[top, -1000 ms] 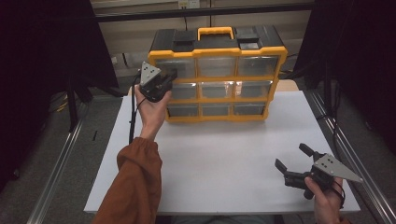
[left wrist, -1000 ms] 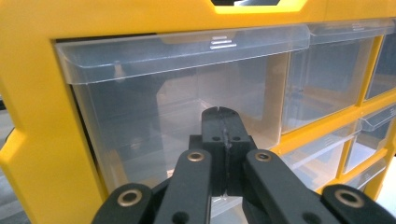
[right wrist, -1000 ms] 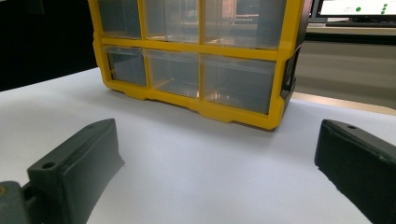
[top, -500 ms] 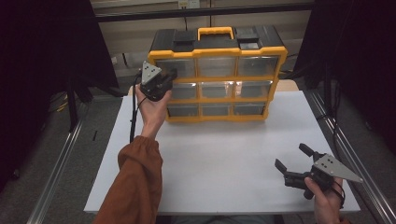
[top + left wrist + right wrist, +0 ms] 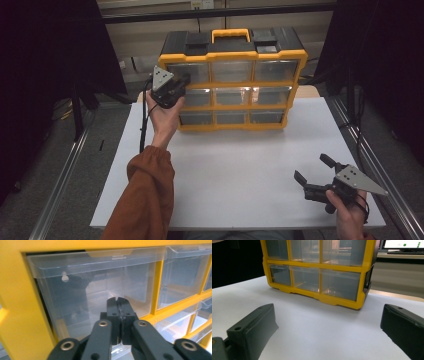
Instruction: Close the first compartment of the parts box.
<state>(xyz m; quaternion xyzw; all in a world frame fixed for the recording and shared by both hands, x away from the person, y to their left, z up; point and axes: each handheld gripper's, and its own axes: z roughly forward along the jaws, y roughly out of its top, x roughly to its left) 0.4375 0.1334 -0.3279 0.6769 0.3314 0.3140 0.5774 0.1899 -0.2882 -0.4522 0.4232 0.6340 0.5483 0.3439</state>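
The yellow organizer stands upright at the far edge of the white table, its clear drawers facing the person. The left gripper is pressed up against the top-left drawer, jaws pinched together with nothing visibly caught between them (probably nudging the drawer front or feeling for its lip). The right gripper waits low near the table's front right corner, jaws spread wide and empty, seemingly kept ready for whatever comes out.
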